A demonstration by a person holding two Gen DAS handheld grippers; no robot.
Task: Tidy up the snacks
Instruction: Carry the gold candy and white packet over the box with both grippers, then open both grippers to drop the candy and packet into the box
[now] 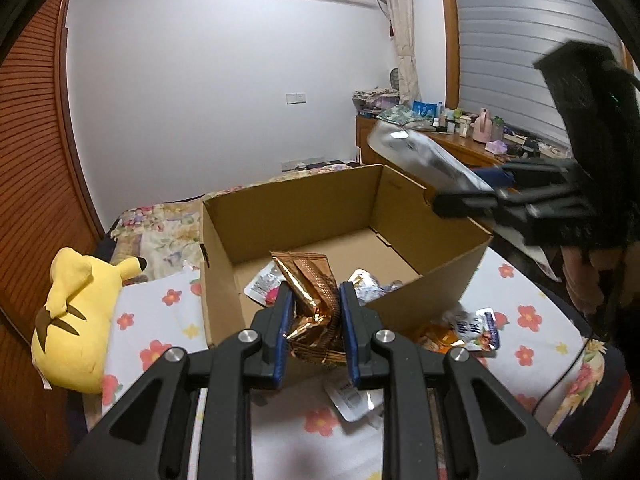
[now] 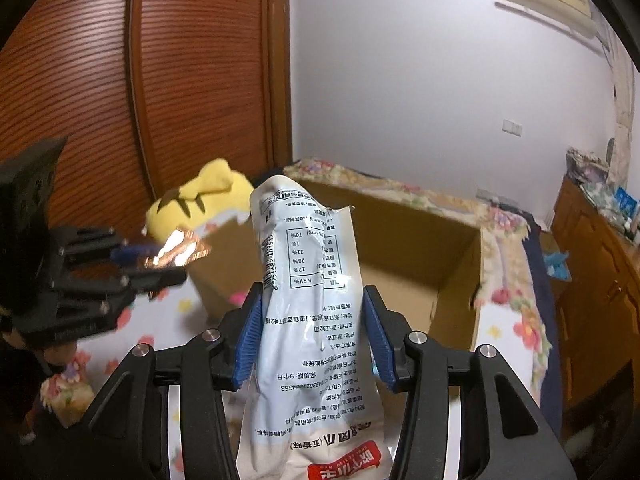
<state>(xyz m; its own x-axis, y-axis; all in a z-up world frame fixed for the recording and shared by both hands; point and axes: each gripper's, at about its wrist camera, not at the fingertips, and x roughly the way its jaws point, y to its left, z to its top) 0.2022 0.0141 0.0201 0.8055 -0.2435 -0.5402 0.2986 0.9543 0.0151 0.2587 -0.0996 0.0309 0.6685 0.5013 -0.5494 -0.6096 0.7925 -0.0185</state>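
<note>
My left gripper [image 1: 316, 286] is shut on a crumpled copper foil snack packet [image 1: 310, 280], held over the near wall of an open cardboard box [image 1: 288, 220]. In the right wrist view that gripper [image 2: 160, 264] and its shiny packet [image 2: 180, 252] hang at the left. My right gripper [image 2: 313, 294] is shut on a tall white and pale blue snack bag [image 2: 304, 280], which stands upright in front of the box [image 2: 400, 232]. In the left wrist view the same bag [image 1: 420, 156] hovers above the box's far right corner. A few pouches [image 1: 264, 288] lie inside the box.
The box stands on a bed with a flowered sheet [image 1: 160, 312]. Loose snack pouches [image 1: 476, 328] lie on the sheet beside it. A yellow plush toy [image 1: 72, 312] rests at the left by a wooden wardrobe. A cluttered wooden desk [image 1: 460, 136] stands at the right.
</note>
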